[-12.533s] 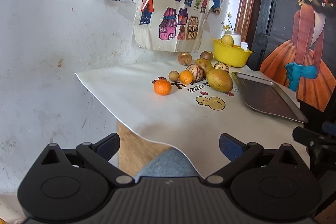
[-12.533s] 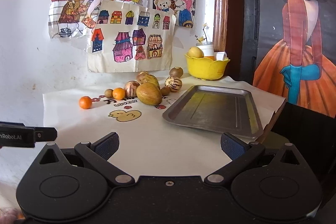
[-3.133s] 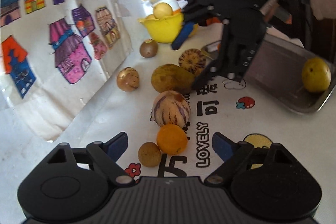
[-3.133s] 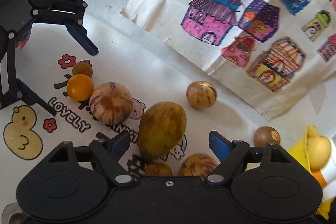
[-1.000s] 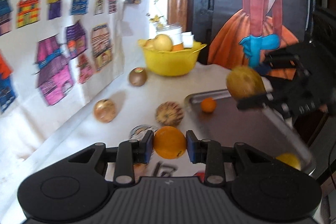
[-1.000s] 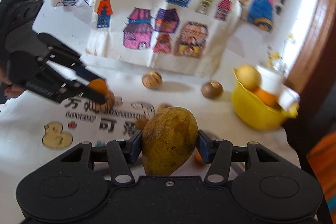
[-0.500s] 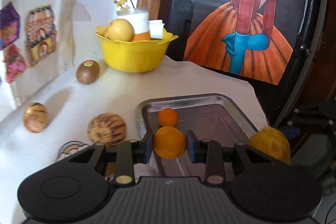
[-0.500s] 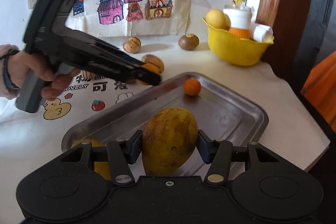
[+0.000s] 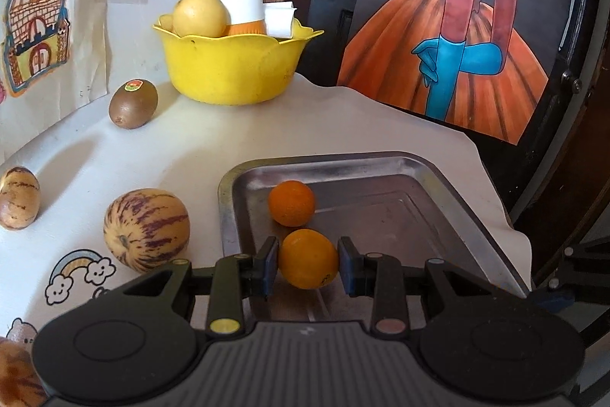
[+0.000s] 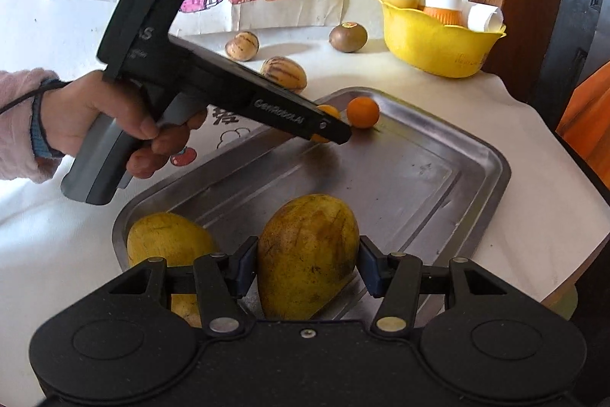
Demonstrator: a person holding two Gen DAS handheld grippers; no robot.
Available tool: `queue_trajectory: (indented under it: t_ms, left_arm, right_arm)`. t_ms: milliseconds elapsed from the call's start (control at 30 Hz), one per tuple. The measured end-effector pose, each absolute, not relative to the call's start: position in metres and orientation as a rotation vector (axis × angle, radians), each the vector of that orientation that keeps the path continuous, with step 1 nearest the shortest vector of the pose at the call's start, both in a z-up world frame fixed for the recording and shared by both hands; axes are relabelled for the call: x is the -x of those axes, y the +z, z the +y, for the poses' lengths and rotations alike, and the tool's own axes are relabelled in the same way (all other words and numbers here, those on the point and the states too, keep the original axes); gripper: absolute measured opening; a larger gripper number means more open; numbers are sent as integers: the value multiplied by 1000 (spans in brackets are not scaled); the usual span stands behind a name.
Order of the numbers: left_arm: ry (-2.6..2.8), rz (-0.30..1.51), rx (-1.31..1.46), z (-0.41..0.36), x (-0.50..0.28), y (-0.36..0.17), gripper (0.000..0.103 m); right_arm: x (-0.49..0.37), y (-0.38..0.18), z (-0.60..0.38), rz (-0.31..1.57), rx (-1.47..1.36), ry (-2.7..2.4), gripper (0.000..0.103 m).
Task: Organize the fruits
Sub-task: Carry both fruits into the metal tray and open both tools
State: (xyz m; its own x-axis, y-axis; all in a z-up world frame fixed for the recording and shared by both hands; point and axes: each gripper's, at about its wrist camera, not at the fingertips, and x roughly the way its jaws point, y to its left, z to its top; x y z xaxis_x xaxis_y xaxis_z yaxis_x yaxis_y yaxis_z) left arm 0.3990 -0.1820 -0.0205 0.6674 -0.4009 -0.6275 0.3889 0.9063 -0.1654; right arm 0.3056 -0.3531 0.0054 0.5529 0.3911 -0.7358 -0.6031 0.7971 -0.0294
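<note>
My left gripper [image 9: 308, 267] is shut on an orange [image 9: 309, 259] and holds it over the near left corner of the metal tray [image 9: 415, 163], just in front of a smaller orange [image 9: 291, 203] lying in the tray. My right gripper [image 10: 307, 264] is shut on a large yellow-brown mango [image 10: 308, 254] low over the tray's near end [image 10: 476, 201], beside a second yellow mango [image 10: 167, 245] in the tray. The left gripper [image 10: 328, 128] also shows in the right wrist view with its orange [image 10: 328, 111] next to the small orange [image 10: 363, 112].
Striped pepino melons [image 9: 146, 229] [image 9: 19, 197] and a kiwi [image 9: 133, 103] lie on the white cloth left of the tray. A yellow bowl [image 9: 232, 67] with fruit and a jar stands at the back. The table edge [image 10: 572, 277] is right of the tray.
Both grippers have moved forward and lower over the tray with their fruit. The mango now sits close to the tray floor beside the other mango.
</note>
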Motion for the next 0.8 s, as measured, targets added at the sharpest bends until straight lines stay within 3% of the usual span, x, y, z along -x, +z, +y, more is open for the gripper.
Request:
queue_trajectory:
  t_ms: [567,800]
  left_arm:
    - [-432,709,52,-181,-407,-28,37]
    - [-419,722,42,-183,-407,-27,44]
  right_arm:
    - [-300,0,-355,741,279,596,56]
    - [-299,1,-357,737,266,587,57]
